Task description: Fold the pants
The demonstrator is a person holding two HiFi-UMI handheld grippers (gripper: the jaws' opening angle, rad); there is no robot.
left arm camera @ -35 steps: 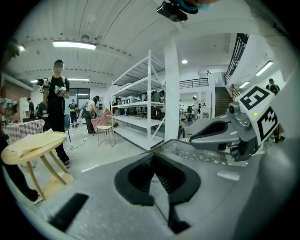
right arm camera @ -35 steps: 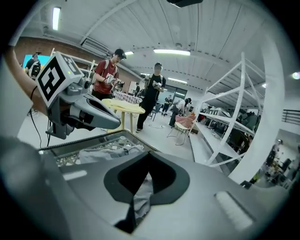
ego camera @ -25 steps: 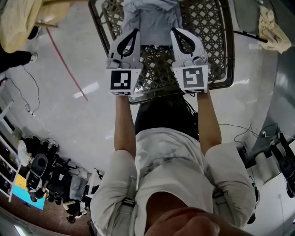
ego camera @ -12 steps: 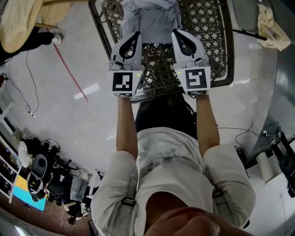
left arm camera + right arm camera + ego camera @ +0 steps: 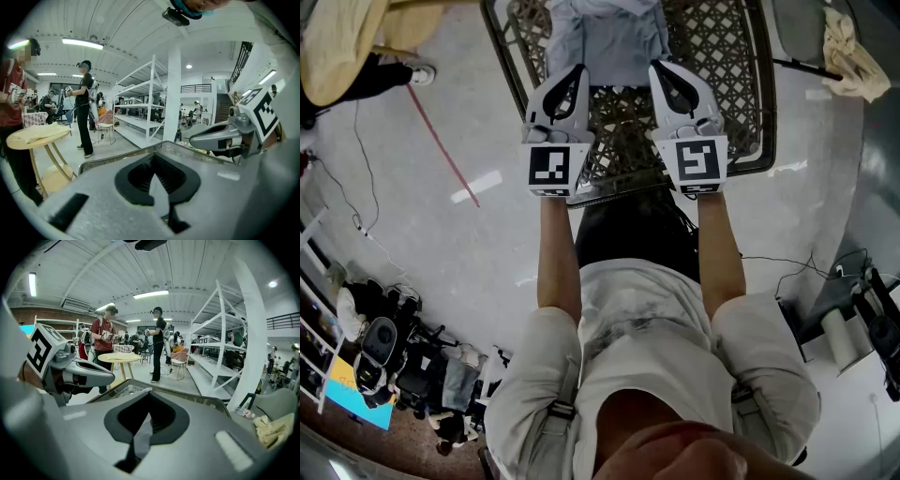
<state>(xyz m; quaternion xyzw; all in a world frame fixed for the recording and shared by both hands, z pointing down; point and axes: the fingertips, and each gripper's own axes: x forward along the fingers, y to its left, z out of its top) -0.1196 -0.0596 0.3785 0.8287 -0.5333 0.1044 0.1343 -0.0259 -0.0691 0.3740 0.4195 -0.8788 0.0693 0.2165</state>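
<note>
White floor [image 5: 487, 225] fills most of my head view, and ahead of me is the dark metal lattice counter [image 5: 727, 66], its long side running away from me.

The grey pants [image 5: 609, 37] lie on that counter, left of its middle. Their long axis points straight away from me, up the head view toward the far rim, in line with the counter's length. The near end is a short edge lying across, between my two tools; the far end is bunched at the top of the picture, and I can't tell waist from cuffs.

The left tool [image 5: 575, 73] is at the near left corner of the cloth, and the right tool [image 5: 658, 67] is at the near right corner. They sit level with each other, both reaching forward, marker cubes facing me.

In the left gripper view the left tool [image 5: 157, 180] is clamped: a pale strip of pants [image 5: 158, 199] is pinched between the closed jaws. The right gripper view shows the same for the right tool [image 5: 143, 420], jaws together on a grey fold of pants [image 5: 139, 439].

Off to the side there is a round wooden table [image 5: 119, 358] and a crumpled yellow cloth [image 5: 853, 47].
</note>
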